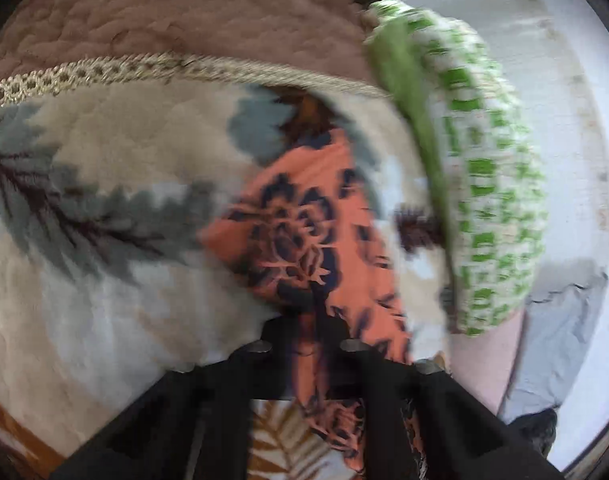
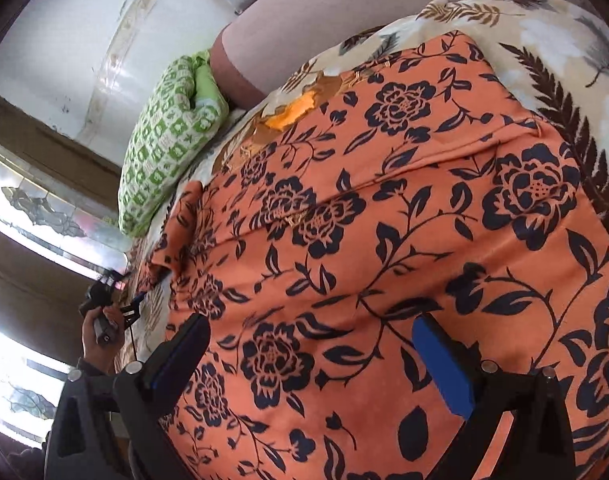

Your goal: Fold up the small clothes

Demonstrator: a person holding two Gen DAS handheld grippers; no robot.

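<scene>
Left gripper (image 1: 310, 344): low centre of the left wrist view, fingers pressed together on a strip of the orange floral garment (image 1: 304, 220); cloth runs up from the pinch toward mid-frame, blurred, so likely mid-pull; reads as holding one corner so the piece can be carried over for a fold
Right gripper (image 2: 320, 364): bottom of the right wrist view, fingers spread wide, blue pads (image 2: 440, 368) showing, nothing between them; hangs just above the garment, whether touching I cannot tell; judged to be lining up on an edge or ready to pin the cloth down
Blanket (image 2: 544, 32): cream, leaf and feather print, largest surface; fills the middle of the left view and the upper right of the right view; serves as the soft bed to fold on
Garment position: spread across most of the right view on the blanket, creases running across its middle; far corner at left centre of that frame is lifted by the other gripper (image 2: 134, 312); fold judged barely begun
Brown quilt (image 1: 176, 16): top of the left view, beyond a braided trim
Green checked pillow (image 2: 164, 136): upper left of the right view, off to the garment's side, clear of the work
</scene>
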